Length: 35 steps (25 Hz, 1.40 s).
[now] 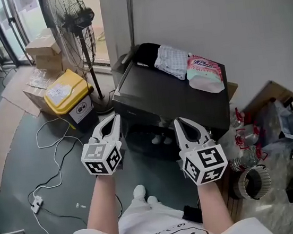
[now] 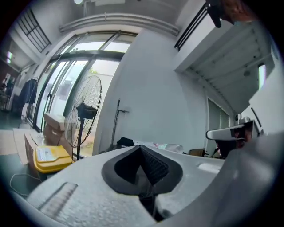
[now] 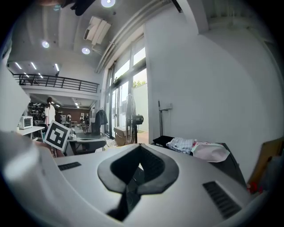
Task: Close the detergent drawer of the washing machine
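Head view gave me the black washing machine (image 1: 170,97) against the white wall, straight ahead of both hand-held grippers. Its front face lay in shadow under the top edge, so I could not pick out the detergent drawer or tell how far it stood out; I judged it sat somewhere along that upper front strip. The left hand-held gripper (image 1: 114,118) was pinched fully together with nothing in it. The right hand-held gripper (image 1: 179,122) likewise had its jaws together and empty. Both hovered near the machine's front without touching it. That suited the step, I reckoned: a drawer wants a push, not a grip. I would use the closed jaws as a blunt nose, bring one gripper level and square onto the middle of the drawer face, and press straight in until it sat flush. An off-centre shove could cock it and jam it. Counting down by size, I saw one washing machine, one pedestal fan (image 1: 72,22), two stacked cardboard boxes (image 1: 43,47), one yellow bin (image 1: 67,91) and two hand-held grippers. On the machine's top lay one checked cloth (image 1: 172,60) and one pink-and-white bag (image 1: 204,73), and one white power strip (image 1: 36,203) lay on the floor.
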{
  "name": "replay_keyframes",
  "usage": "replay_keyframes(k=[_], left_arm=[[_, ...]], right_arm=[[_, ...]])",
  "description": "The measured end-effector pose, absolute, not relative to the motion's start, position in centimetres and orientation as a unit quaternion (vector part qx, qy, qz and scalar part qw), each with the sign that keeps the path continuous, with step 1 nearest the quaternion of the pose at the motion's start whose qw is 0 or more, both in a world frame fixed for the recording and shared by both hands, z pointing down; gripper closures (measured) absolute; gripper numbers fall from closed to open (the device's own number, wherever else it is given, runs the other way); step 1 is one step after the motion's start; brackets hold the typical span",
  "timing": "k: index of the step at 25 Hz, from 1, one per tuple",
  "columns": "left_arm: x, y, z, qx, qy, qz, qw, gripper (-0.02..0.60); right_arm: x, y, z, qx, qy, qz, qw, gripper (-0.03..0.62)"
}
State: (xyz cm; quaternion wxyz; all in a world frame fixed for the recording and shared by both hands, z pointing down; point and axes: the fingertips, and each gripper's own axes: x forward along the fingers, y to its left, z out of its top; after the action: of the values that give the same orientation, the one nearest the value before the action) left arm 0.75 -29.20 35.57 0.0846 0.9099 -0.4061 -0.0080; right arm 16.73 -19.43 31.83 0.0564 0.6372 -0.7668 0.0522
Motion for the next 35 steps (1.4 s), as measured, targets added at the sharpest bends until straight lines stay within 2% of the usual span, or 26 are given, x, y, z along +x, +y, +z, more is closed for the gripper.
replay_keyframes(k=[4,15,26,35], left_arm=[[0.2,-27.0,32.3,0.911,-0.412,-0.007,0.027,0.565],[-2.2,-24.2,25.1,0.904,-0.423,-0.026,-0.052,0.565],[-4.2,-23.4,20.2,0.910,-0.401,-0.055,-0.091,0.566],[-5.6,-23.1,20.2,0.915,-0.387,-0.061,-0.096,0.566]], right_arm=[[16.3,-18.1,30.4,0.633,-0.772,0.034,0.047,0.602],[13.9,-16.4,25.4,0.626,-0.777,-0.039,0.041,0.600],[11.6,-16.1,21.1,0.640,-0.762,-0.094,0.036,0.600],[10.3,-16.1,20.5,0.648,-0.752,-0.110,0.044,0.600]])
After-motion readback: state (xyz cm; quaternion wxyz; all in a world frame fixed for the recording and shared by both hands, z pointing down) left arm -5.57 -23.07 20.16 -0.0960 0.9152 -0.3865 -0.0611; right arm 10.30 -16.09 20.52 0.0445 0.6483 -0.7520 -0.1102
